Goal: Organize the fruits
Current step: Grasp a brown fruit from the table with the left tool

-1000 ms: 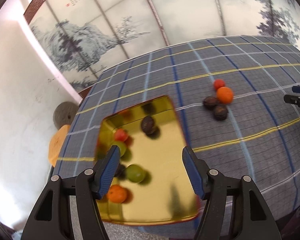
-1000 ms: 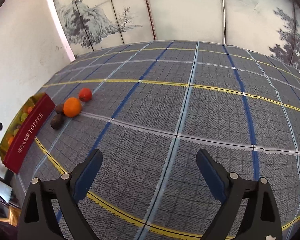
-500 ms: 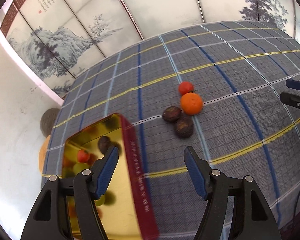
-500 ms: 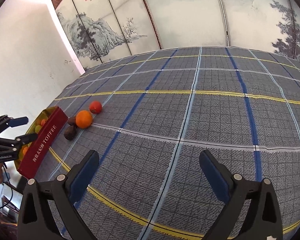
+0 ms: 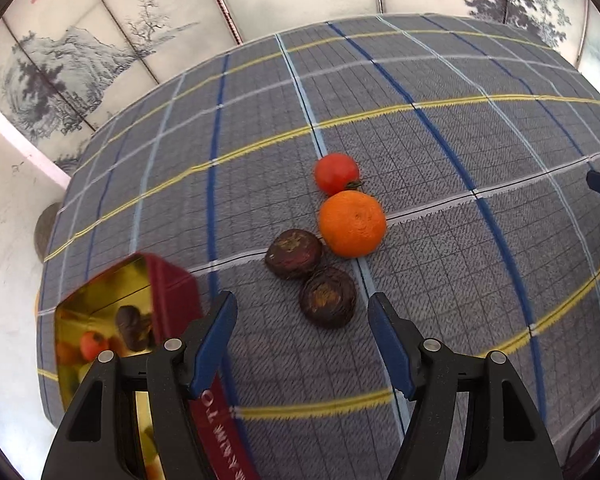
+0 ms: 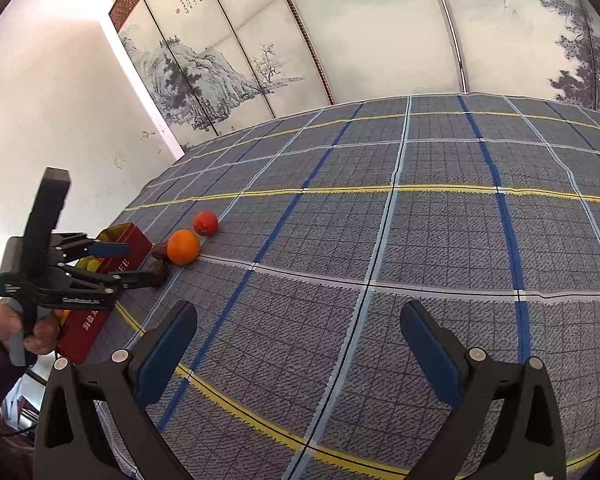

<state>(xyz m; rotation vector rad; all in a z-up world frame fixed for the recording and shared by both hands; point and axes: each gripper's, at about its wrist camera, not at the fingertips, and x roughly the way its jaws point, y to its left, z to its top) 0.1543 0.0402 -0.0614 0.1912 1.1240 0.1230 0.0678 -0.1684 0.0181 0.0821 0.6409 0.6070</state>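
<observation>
Spread wide and holding nothing, my left gripper hangs just short of the nearest dark fruit, with the fruit sitting roughly on the line between the two blue pads. My right gripper is also spread and empty, well to the right over bare plaid cloth, far from any fruit.

Four fruits lie loose in a tight cluster on the cloth: the near dark fruit, a second dark fruit touching it on the far left, an orange just beyond, and a small red tomato farthest off, touching the orange.

I judge the dark fruits light, with a dull, wrinkled skin that should grip well; they may be soft, so a gentle pinch across the widest part suits them. The orange looks firmer, but round enough to roll. The tomato's glossy skin looks slippery and easily bruised.

To the near left stands the red tin, its gold inside already holding a dark fruit, something red and some orange and yellow-green pieces, partly hidden.
</observation>
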